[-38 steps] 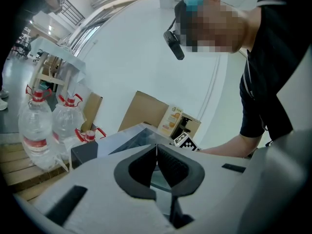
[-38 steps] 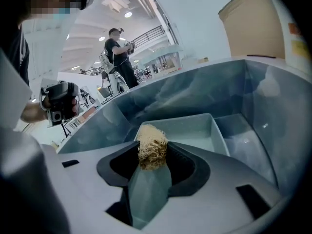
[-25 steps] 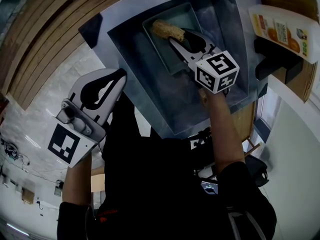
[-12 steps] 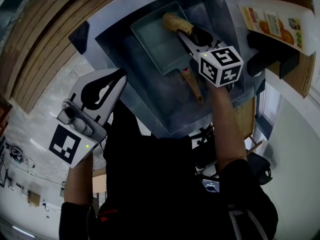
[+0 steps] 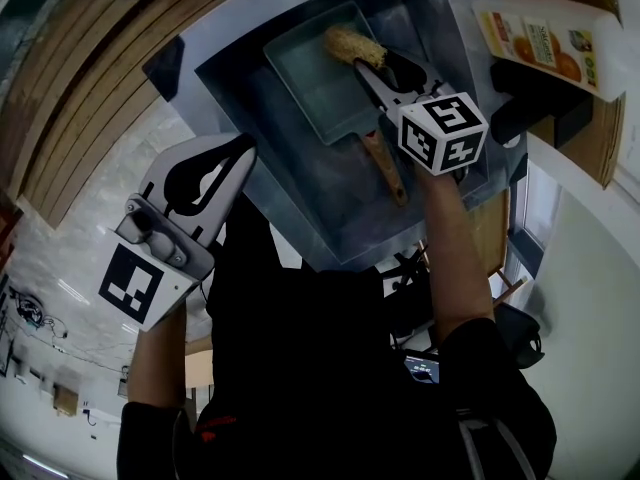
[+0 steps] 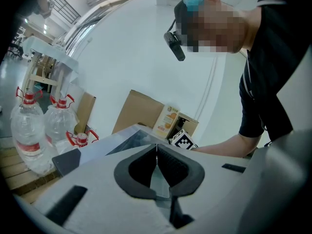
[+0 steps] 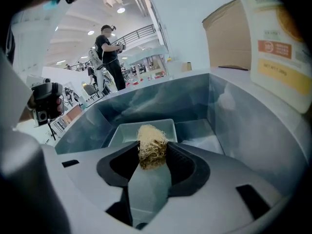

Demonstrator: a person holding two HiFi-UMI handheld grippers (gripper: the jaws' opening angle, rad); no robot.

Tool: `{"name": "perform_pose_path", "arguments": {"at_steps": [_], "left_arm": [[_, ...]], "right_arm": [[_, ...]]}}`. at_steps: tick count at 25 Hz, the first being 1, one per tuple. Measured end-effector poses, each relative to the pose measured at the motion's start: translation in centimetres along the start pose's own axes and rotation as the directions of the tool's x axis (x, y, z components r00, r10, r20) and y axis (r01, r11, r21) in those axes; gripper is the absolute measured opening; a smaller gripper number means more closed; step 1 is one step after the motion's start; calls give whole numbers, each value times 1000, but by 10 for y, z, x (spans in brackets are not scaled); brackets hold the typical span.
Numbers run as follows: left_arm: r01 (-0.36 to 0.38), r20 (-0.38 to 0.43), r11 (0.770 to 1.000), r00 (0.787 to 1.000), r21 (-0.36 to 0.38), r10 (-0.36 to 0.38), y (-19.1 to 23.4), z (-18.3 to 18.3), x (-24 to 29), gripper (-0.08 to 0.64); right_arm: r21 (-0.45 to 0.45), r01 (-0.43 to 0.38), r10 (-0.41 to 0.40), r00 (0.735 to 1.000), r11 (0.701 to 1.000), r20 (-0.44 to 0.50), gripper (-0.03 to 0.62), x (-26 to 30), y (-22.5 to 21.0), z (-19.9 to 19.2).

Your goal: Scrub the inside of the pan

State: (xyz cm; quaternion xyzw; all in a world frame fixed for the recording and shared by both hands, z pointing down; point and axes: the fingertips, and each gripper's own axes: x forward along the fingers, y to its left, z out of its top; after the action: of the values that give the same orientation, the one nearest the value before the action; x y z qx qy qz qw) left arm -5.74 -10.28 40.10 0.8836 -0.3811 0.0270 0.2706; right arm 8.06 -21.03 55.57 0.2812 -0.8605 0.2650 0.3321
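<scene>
A rectangular grey-green pan [image 5: 318, 80] with a wooden handle [image 5: 386, 171] lies inside the steel sink [image 5: 265, 118]. My right gripper [image 5: 366, 64] is shut on a tan fibrous scrubber [image 5: 349, 44], which rests at the pan's far right corner. In the right gripper view the scrubber [image 7: 152, 146] sticks up between the jaws of that gripper [image 7: 152, 152], with the pan [image 7: 141, 128] just beyond. My left gripper [image 5: 241, 149] hangs shut and empty outside the sink's near left side; in the left gripper view its jaws [image 6: 156, 155] meet with nothing between them.
An orange-labelled soap bottle [image 5: 545, 38] stands to the right of the sink beside a cardboard box [image 5: 590, 153]. Wooden boards [image 5: 90, 88] lie to the left. Water jugs [image 6: 29, 130] stand beyond the sink's left side. A person [image 7: 109, 50] stands far off.
My right gripper has carried the scrubber from the pan's far left part over to its right corner, and the pan's wooden handle has come into view. The left gripper stayed put.
</scene>
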Motion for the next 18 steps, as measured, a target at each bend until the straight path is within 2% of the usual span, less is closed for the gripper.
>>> {"name": "perform_pose_path", "arguments": {"at_steps": [8,18], "left_arm": [[-5,19,1000,1000,-1,5,-4,0,-21,25],[-18,13,1000,1000,-1,18,-8,-9,-39,25]], "right_arm": [[-71,-42,40,999,997,-33,173,-2,45,-6],[-118,-61,53,996,991,-68,173,5,71,-20]]}}
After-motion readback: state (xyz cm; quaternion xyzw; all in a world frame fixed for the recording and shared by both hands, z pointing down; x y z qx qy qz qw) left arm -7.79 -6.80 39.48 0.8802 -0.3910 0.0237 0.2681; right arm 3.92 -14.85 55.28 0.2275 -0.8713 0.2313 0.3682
